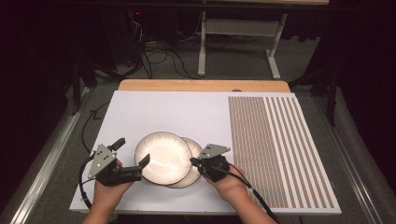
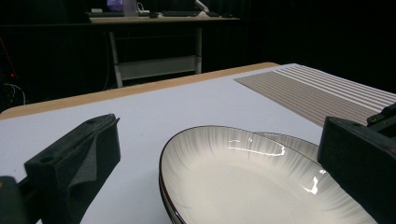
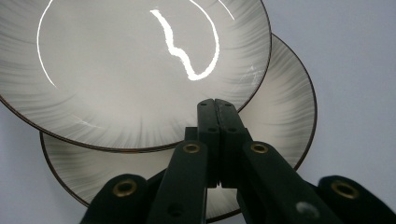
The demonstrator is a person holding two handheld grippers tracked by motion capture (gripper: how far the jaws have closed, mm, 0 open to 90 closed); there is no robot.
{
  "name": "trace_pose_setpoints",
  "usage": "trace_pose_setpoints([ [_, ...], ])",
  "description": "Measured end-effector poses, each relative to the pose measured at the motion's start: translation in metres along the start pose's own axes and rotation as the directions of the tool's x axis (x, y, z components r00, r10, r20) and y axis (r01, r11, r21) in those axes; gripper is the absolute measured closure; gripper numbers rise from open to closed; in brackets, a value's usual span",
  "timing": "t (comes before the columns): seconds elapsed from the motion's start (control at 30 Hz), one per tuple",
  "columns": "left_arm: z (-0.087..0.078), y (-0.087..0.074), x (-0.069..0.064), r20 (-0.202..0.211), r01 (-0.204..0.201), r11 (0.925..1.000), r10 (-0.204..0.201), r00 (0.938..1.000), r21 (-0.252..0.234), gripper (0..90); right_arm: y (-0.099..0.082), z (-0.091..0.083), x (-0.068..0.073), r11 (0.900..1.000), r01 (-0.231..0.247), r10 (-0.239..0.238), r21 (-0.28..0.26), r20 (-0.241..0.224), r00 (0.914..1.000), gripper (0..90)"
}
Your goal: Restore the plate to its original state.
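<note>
1. High view: two plates lie on the white board (image 1: 154, 112) near its front edge. The top plate (image 1: 163, 157) sits on the bottom plate (image 1: 192, 173), shifted to the left, so the lower one peeks out at the right. The left gripper (image 1: 132, 151) is held at the left rim of the top plate with its jaws spread wide, one jaw out to the left on the bare board, the other at the rim. The right gripper (image 1: 193, 161) points at the plates from the right, its tips over the lower plate's uncovered edge. A striped mat (image 1: 280, 149) covers the right part of the board.

2. Left gripper view: the two jaws stand far apart, nothing pinched. The top plate (image 2: 243, 186) lies between them, closer to the right jaw.

3. Right gripper view: the jaws are clenched flat against each other, with nothing between them. Their tips hover over the top plate's (image 3: 130, 70) near rim, where the bottom plate (image 3: 285, 116) shows.
</note>
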State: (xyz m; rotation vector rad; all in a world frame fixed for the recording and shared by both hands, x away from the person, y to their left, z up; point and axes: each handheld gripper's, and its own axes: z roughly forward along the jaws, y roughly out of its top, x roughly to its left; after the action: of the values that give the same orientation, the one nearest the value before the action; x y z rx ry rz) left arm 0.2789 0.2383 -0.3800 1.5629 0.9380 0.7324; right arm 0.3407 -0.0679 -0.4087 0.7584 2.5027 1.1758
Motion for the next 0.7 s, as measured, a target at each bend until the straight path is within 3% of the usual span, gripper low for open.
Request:
trace_pose_setpoints([
  [0.7,-0.0001,0.0005,-0.0011,0.002,0.002,1.0000,-0.002,1.0000,-0.002,0.3,-0.0020,-0.0064,-0.0039,1.0000,-0.007,0.007,0.004,0.010,0.9999,90.0],
])
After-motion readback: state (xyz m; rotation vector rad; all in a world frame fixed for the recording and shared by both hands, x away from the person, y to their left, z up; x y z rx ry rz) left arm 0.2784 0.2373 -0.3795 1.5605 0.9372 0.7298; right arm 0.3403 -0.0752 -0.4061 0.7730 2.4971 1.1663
